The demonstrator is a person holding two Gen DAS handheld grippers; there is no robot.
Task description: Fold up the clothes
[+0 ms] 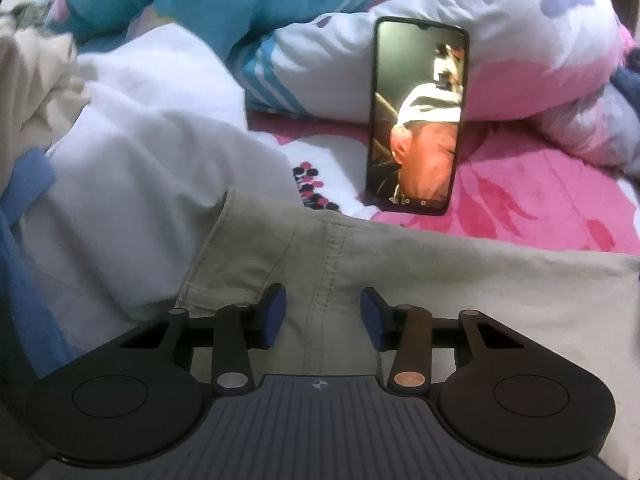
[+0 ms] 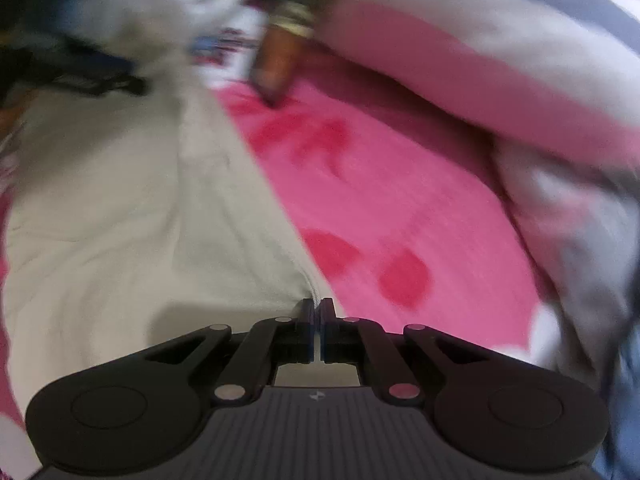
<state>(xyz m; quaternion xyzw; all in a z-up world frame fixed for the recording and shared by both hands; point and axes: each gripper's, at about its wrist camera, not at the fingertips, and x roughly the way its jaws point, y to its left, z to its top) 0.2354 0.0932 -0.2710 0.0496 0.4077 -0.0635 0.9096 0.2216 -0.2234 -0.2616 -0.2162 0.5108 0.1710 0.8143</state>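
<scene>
With the beige garment (image 1: 400,280) as the landmark, the scene is read from left to right. To its left, a heap of white cloth (image 1: 152,152) with a blue strip (image 1: 28,176) is seen. The garment itself is spread on the pink flowered bed sheet (image 1: 540,208), its stitched seam running between the pads of the left tongs (image 1: 323,316), which are held part-way apart over the cloth; no pinch is made yet. Behind the garment, a phone (image 1: 418,116) is propped against a bundled quilt (image 1: 540,52).

In the blurred right wrist view, the right tongs (image 2: 318,320) are seen closed at the garment's (image 2: 140,200) right edge, where it meets the sheet (image 2: 380,184); the hem appears to be nipped between the pads, though this cannot be told for certain.

For a clean fold, the seam is best pinched fully by the left tongs before anything is lifted, and both edges are best raised together so the cloth is kept taut and level.
</scene>
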